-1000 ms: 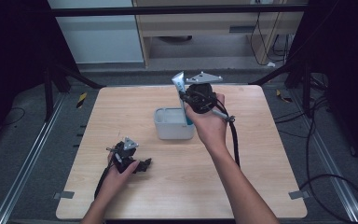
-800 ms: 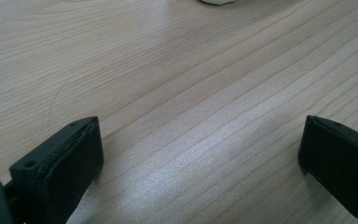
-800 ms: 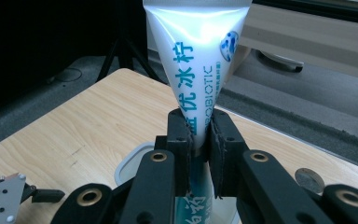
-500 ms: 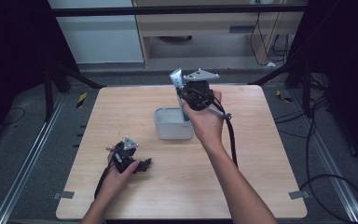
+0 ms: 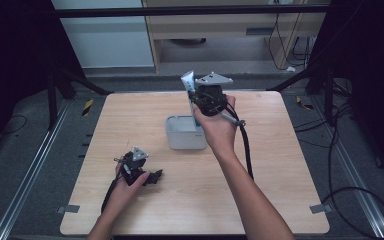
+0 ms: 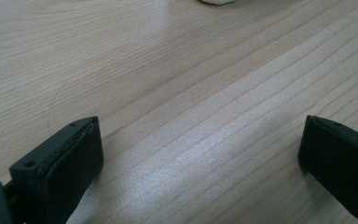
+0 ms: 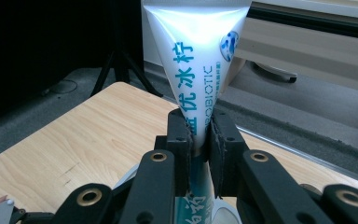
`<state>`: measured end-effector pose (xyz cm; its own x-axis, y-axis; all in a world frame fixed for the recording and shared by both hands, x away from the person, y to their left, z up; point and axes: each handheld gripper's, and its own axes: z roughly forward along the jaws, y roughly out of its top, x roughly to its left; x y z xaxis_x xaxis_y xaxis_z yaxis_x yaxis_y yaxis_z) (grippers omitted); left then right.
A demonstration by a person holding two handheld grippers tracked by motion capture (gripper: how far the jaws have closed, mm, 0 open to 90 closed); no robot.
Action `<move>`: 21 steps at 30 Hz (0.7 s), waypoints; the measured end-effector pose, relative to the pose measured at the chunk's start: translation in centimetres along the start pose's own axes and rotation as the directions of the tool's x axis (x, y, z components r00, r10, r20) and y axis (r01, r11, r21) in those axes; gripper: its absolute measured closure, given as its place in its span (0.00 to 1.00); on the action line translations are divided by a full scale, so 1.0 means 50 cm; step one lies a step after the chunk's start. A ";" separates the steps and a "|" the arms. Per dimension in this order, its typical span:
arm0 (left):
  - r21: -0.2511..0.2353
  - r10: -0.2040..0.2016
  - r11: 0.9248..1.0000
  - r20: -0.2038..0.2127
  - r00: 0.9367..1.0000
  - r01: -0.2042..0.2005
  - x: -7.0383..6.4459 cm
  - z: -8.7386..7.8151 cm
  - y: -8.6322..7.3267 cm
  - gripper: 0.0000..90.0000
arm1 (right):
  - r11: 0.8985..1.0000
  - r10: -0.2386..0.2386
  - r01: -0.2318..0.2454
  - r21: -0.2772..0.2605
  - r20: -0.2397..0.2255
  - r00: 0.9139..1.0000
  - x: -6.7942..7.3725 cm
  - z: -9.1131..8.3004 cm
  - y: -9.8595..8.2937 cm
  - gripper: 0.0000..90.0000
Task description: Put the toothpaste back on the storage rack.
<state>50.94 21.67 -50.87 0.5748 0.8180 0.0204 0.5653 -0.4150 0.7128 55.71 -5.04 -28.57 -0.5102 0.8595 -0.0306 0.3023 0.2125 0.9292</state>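
Overhead: right gripper (image 5: 196,95) raised above white container (image 5: 185,132) at table (image 5: 280,150) centre, jaws clamped on white tube (image 7: 198,56) with blue lettering, tube upright, crimped end up. Lower end of tube probably just over container; hand blocks view. Left gripper (image 5: 152,176) low at near-left of table, jaws spread wide, nothing between them, bare wood beneath.
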 end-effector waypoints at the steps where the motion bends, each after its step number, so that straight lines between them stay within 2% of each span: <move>1: 0.001 0.000 1.000 0.001 1.000 0.000 0.000 0.000 0.000 0.00 | 1.000 0.000 0.000 0.000 0.002 1.000 0.000 0.001 0.000 0.89; 10: -0.001 -0.001 1.000 -0.001 1.000 0.001 0.000 0.000 0.000 0.00 | 1.000 0.008 -0.007 -0.026 0.009 1.000 0.001 0.010 -0.002 0.89; 21: 0.000 -0.001 1.000 0.001 1.000 0.001 0.000 0.000 0.000 0.00 | 0.999 0.002 -0.002 -0.033 0.006 1.000 0.006 0.028 0.000 0.89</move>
<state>50.95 21.66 -50.87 0.5748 0.8181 0.0191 0.5657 -0.4141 0.7131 56.69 -4.13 -29.10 -0.5049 0.8627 -0.0303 0.2770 0.1952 0.9408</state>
